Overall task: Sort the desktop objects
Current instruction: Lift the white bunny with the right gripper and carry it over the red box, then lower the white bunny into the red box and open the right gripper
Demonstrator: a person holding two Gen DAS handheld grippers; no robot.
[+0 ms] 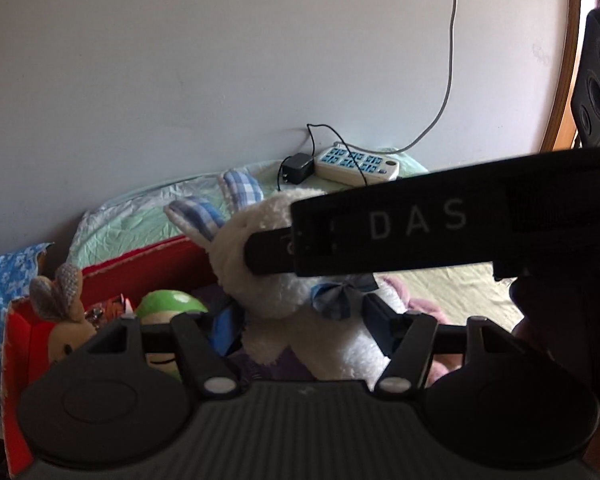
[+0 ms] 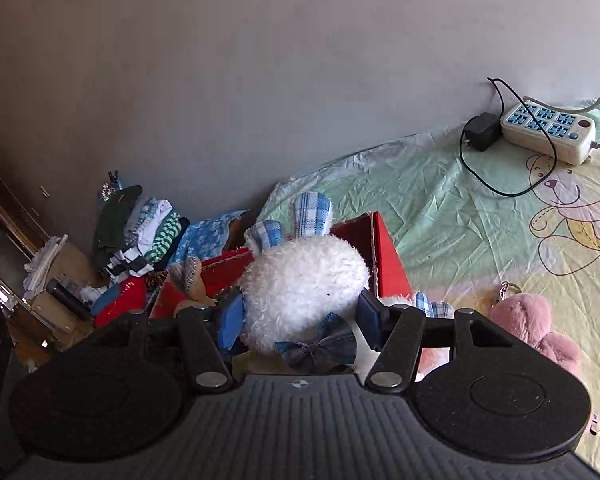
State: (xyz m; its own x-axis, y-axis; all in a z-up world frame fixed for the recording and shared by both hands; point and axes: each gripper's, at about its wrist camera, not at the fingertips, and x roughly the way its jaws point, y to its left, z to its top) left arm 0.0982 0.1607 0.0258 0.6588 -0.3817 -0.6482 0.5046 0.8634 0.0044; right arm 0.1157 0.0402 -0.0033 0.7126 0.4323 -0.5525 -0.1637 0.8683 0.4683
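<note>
A white plush rabbit (image 2: 304,280) with blue checked ears and a blue bow sits between the fingers of my right gripper (image 2: 300,318), which is shut on its head, above the red box (image 2: 388,256). In the left wrist view the same rabbit (image 1: 284,300) lies between the fingers of my left gripper (image 1: 304,322), which stand wide apart around its body. The black bar of the right gripper (image 1: 440,220) crosses the rabbit's head. A brown plush bunny (image 1: 64,320) and a green plush toy (image 1: 168,308) lie in the red box (image 1: 148,260).
A pink plush toy (image 2: 528,324) with a key ring lies on the green sheet (image 2: 440,208) to the right. A power strip (image 2: 548,132) and a black adapter (image 2: 480,132) lie by the wall. Folded clothes (image 2: 140,232) are stacked to the left.
</note>
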